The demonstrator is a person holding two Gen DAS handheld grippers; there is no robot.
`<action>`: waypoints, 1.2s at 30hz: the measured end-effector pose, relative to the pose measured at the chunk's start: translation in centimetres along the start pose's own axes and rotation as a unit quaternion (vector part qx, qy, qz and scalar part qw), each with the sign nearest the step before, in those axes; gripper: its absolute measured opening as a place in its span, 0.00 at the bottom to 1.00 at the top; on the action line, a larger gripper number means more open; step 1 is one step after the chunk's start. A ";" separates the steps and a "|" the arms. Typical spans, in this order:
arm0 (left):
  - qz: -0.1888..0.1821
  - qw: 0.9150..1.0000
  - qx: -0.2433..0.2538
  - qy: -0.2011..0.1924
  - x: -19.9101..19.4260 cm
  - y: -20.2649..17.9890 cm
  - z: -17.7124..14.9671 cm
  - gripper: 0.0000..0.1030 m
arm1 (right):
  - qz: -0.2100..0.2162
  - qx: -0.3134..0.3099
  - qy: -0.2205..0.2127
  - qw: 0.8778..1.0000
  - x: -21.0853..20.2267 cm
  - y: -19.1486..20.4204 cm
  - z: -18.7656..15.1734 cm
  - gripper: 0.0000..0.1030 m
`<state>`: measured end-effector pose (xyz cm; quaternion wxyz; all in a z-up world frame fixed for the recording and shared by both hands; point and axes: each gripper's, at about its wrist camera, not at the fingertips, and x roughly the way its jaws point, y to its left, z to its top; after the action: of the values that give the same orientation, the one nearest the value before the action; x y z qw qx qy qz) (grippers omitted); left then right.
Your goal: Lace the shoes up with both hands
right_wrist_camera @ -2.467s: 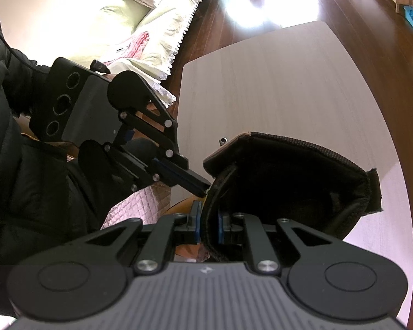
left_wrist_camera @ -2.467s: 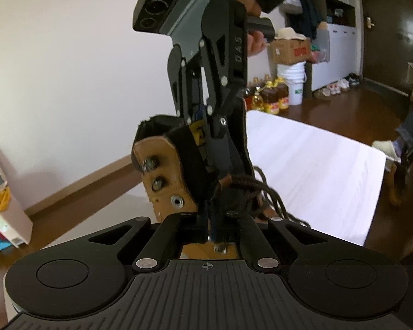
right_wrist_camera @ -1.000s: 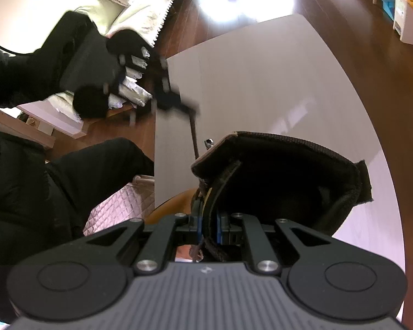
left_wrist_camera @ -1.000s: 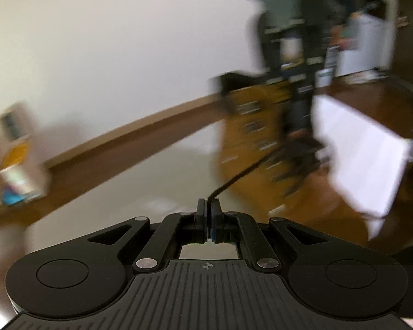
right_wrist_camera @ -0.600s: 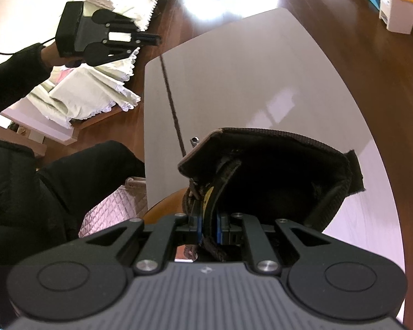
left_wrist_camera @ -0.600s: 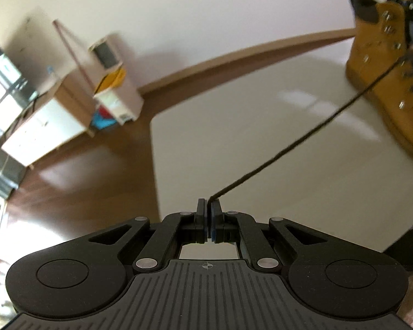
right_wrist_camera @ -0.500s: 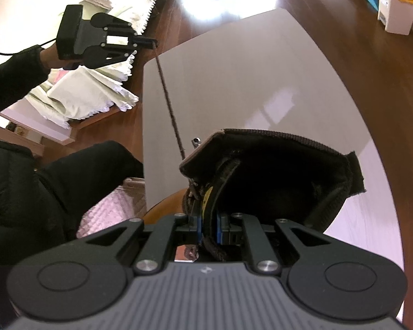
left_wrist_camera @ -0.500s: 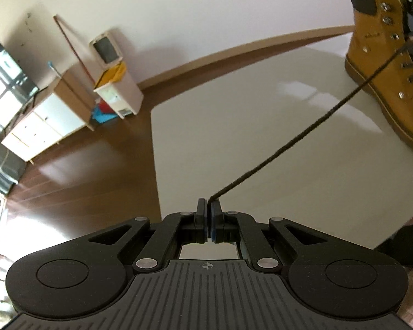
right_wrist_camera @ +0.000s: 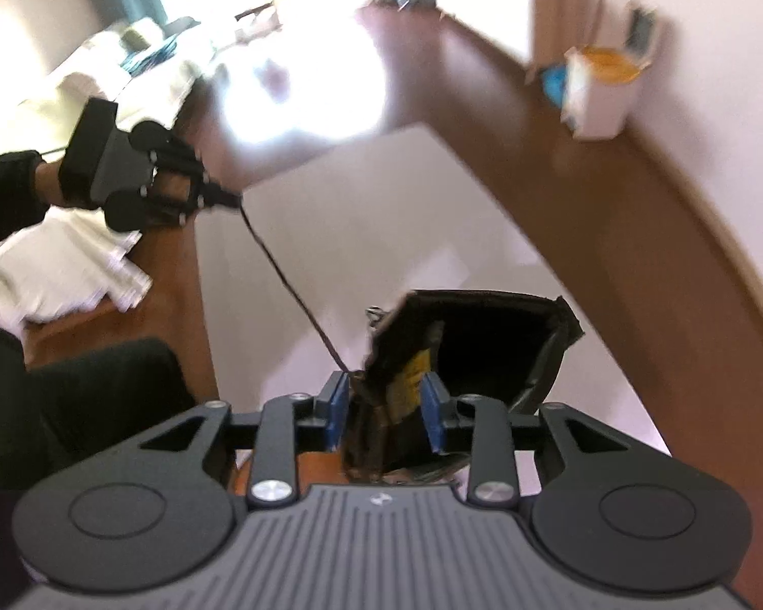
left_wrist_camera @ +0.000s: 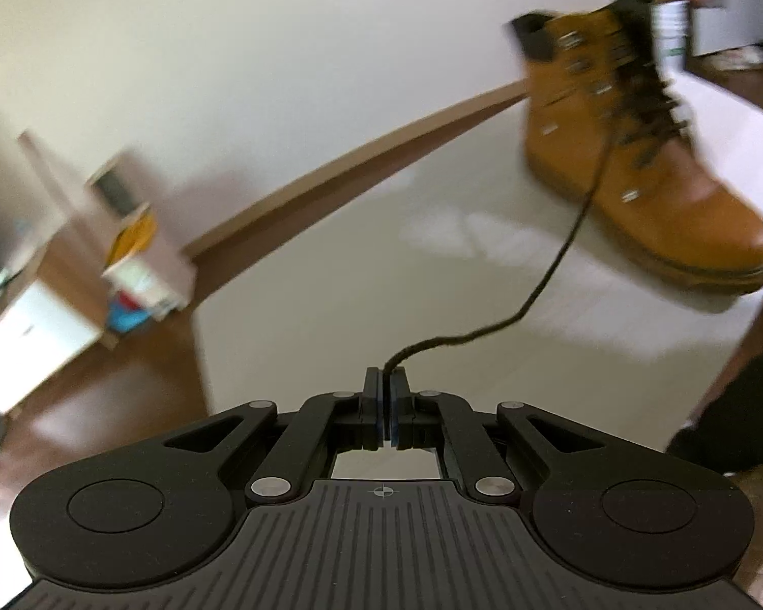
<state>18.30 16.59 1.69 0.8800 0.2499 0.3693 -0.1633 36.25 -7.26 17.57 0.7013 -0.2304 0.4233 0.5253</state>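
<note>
A tan boot (left_wrist_camera: 636,178) with dark laces stands on the pale table (left_wrist_camera: 330,279) at the upper right of the left wrist view. My left gripper (left_wrist_camera: 386,381) is shut on the end of a dark lace (left_wrist_camera: 559,259), which sags in a loose curve up to the boot's eyelets. In the right wrist view my right gripper (right_wrist_camera: 385,399) sits at the boot's dark collar (right_wrist_camera: 483,335); its jaws are opening, the blue pads (right_wrist_camera: 338,412) stand apart, and the tongue is between them. My left gripper (right_wrist_camera: 229,198) shows at the far left there, holding the lace (right_wrist_camera: 290,284).
A white bin with orange contents (right_wrist_camera: 605,91) stands on the wooden floor by the wall. White bedding (right_wrist_camera: 61,264) lies left of the table's edge. The person's dark-clad leg (right_wrist_camera: 101,396) is at the near left. A bucket and boxes (left_wrist_camera: 676,25) stand behind the boot.
The right gripper's jaws have spread off the boot's tongue and the view has lifted. The lace, taut before, now hangs slack. The left view has swung toward the boot.
</note>
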 end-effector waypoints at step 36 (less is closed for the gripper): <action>-0.102 0.929 0.280 -0.219 -9.7 -12.0 4.7 0.02 | 0.128 -0.187 -0.244 0.943 8.1 11.6 -14.2 0.51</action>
<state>8.73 5.08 7.77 0.8119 0.4053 0.1300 -0.3995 21.15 -9.79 4.59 0.6541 -0.1655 0.1593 0.7207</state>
